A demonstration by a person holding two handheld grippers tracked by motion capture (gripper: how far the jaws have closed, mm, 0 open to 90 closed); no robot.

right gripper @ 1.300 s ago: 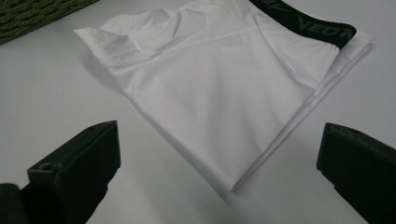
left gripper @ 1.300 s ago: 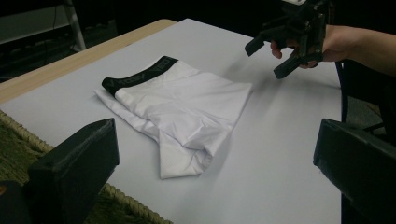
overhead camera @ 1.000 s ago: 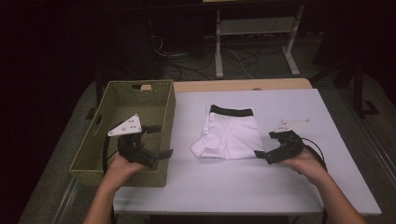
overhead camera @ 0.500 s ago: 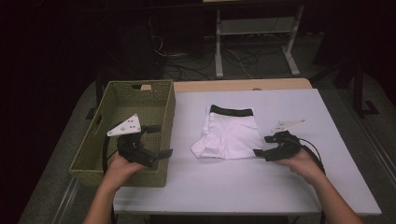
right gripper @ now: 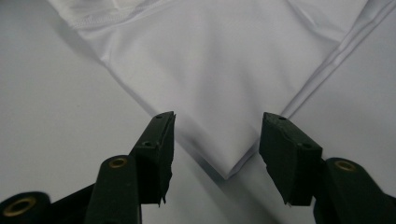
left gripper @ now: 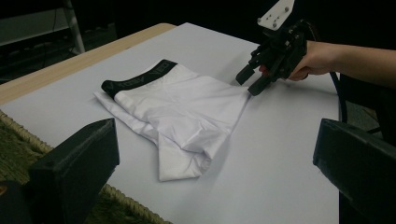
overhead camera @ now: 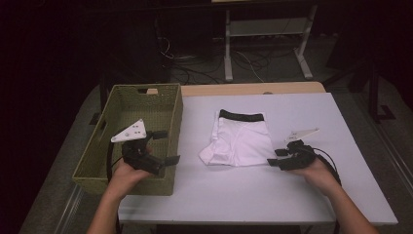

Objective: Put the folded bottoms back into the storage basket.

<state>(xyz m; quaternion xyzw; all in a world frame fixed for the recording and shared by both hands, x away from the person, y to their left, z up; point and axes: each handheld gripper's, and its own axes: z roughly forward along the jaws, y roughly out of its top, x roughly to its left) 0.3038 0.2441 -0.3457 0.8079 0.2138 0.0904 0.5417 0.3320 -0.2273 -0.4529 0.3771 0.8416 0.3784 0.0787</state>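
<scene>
R tongs (right gripper: 215, 158) wide, astride shorts (overhead camera: 242, 141) corner, frame center; L tongs (left gripper: 215, 172) wide, idle. Go low, pinch both layers.

Lying open at 6 o'clock of the folded white underwear (overhead camera: 241, 141): bare table (overhead camera: 243, 195) running edge to edge, nothing blocking a pass. Standing at 9 o'clock: the tall wall of the woven basket (overhead camera: 176, 122), barring any low sideways sweep, with the left gripper (overhead camera: 163, 146) hovering over that wall, jaws spread wide. Crowding the 3 o'clock corner: the right gripper (right gripper: 217, 156), parted jaws straddling the cloth's corner. Stretching bare at 12 o'clock beyond the waistband, and at 3 o'clock past that hand.
</scene>
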